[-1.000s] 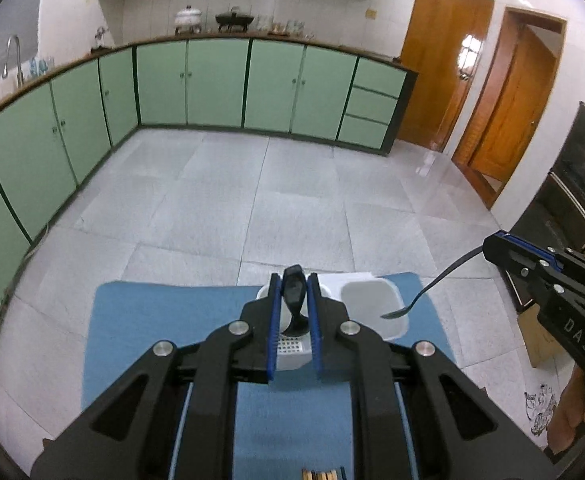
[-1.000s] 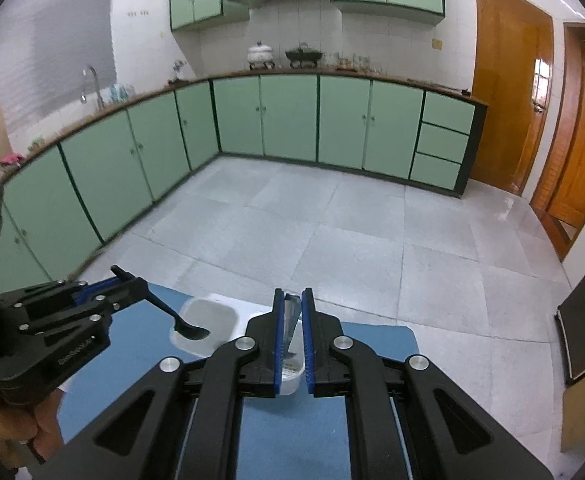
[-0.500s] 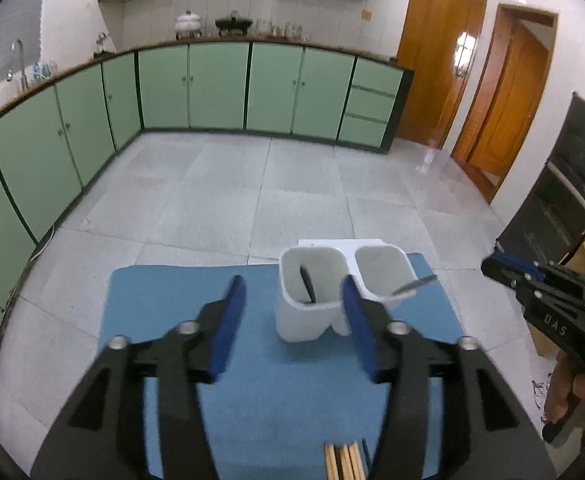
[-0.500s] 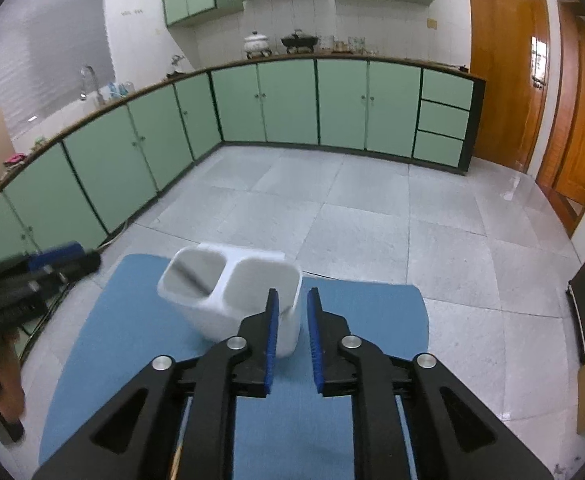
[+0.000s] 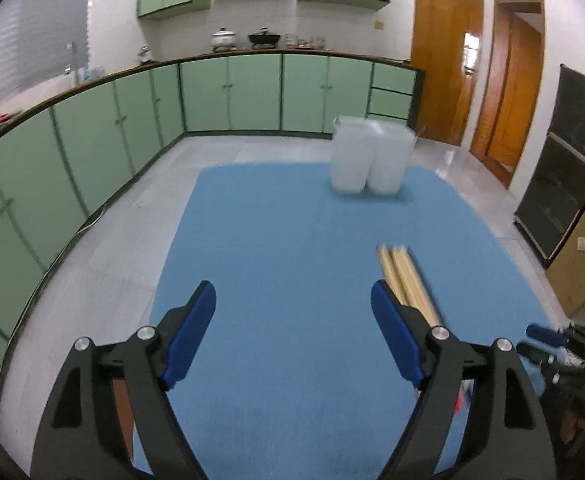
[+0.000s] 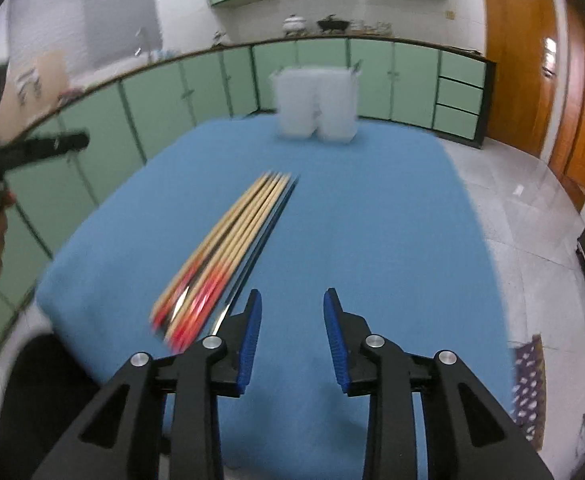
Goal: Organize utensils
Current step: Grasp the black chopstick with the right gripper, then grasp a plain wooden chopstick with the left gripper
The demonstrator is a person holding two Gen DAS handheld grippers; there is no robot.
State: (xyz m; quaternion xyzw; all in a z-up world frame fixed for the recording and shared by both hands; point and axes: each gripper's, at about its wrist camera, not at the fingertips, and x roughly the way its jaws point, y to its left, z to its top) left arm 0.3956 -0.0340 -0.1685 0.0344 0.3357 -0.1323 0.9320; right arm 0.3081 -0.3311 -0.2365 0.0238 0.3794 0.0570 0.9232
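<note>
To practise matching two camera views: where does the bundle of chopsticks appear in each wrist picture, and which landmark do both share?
Left wrist: chopsticks lie right of centre, partly behind the gripper's right finger.
Right wrist: chopsticks run diagonally, left of centre.
Shared landmark: white utensil holder at the blue mat's far end.

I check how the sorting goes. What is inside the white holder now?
From this low angle the white holder shows only its outer walls. One thin tip pokes above its right rim; the rest inside is hidden.

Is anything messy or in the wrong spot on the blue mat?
The chopsticks lie loose in a bundle on the blue mat, apart from the white holder at its far end. Nothing looks spilled or broken.
</note>
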